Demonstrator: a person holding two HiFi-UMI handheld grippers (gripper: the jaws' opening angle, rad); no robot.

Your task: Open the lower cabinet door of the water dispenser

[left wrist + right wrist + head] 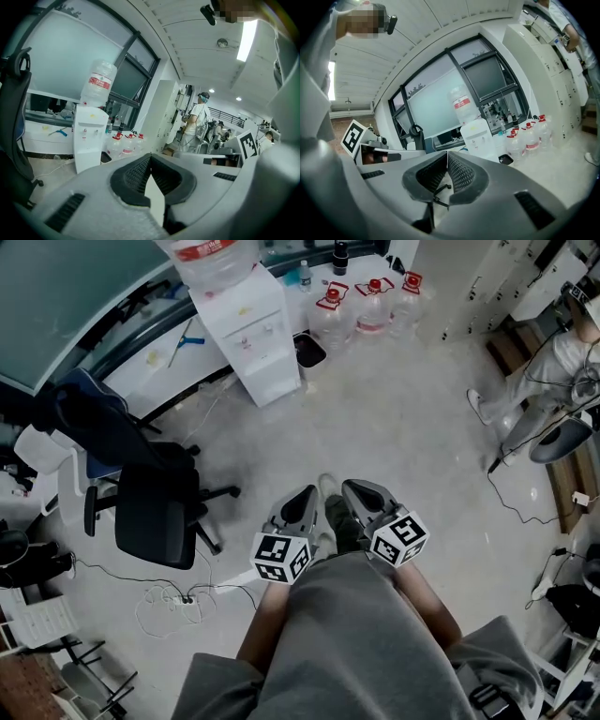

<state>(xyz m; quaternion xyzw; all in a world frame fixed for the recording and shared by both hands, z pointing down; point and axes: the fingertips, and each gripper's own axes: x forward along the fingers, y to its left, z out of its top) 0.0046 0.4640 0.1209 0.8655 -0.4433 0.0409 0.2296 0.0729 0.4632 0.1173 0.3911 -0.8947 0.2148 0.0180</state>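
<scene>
At the far side of the grey concrete floor, against a white counter beneath the windows, stood the white box-shaped water dispenser, carrying an inverted clear plastic bottle with a red label. Its lower cabinet door, a plain white panel under the two taps, lay flush with the body and was shut. Just beside the dispenser, three clear water jugs with red caps stood in a row on the floor. A black swivel office chair stood between the counter and the person. Both tools were held low and close together in front of the person's grey-clad legs, well apart from the dispenser and pointing toward it. The left gripper, grey with a marker cube at its rear, had its ribbed black pads pressed tip to tip with nothing between them. The right gripper was likewise clenched and empty. Another person in pale clothing sat at the right edge.
</scene>
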